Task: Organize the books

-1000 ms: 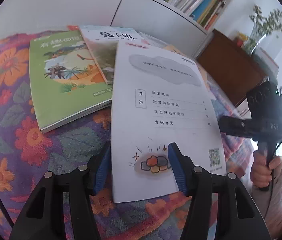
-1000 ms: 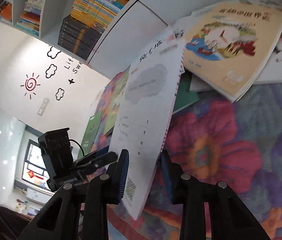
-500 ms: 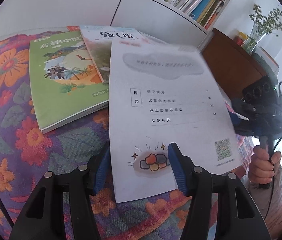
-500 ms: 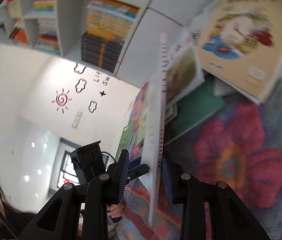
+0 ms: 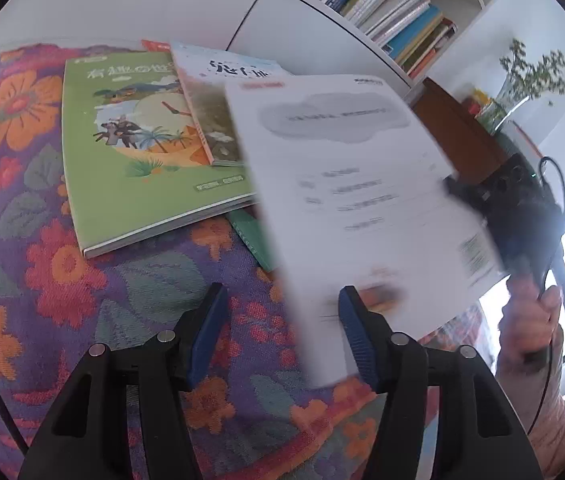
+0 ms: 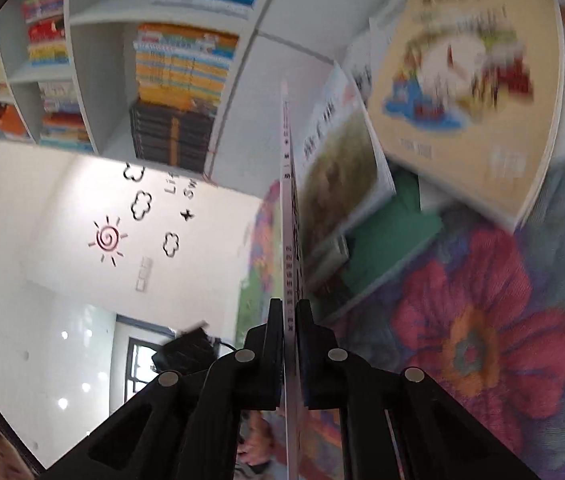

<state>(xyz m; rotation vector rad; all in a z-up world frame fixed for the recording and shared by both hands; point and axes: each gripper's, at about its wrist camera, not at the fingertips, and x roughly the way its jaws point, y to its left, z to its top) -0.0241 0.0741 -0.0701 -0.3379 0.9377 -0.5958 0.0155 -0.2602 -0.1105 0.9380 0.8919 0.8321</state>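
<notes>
- Right gripper: black jaws clamped narrow on the near edge of a thin white softcover booklet. The right wrist view shows it edge-on, running straight away between the pads.
- In the left wrist view the booklet is blurred and tilted, its back cover with faint print and a QR code facing the camera, lifted off the cloth at right of centre. The right gripper body shows dark at its right edge, a person's hand on the handle below.
- Left gripper: blue-padded jaws about half open, nothing gripped. The right pad sits at the booklet's lower-left corner, in front of it; contact unclear.
- Floral purple-orange tablecloth covers the surface.
- Green illustrated paperback lies flat, far left of the booklet. A pale book with a landscape cover overlaps its right side.
- Dark green book peeks from under both, near the booklet's left edge.
- Tan illustrated book, blurred, lies far right in the right wrist view.
- White bookshelf with stacked books stands behind.
</notes>
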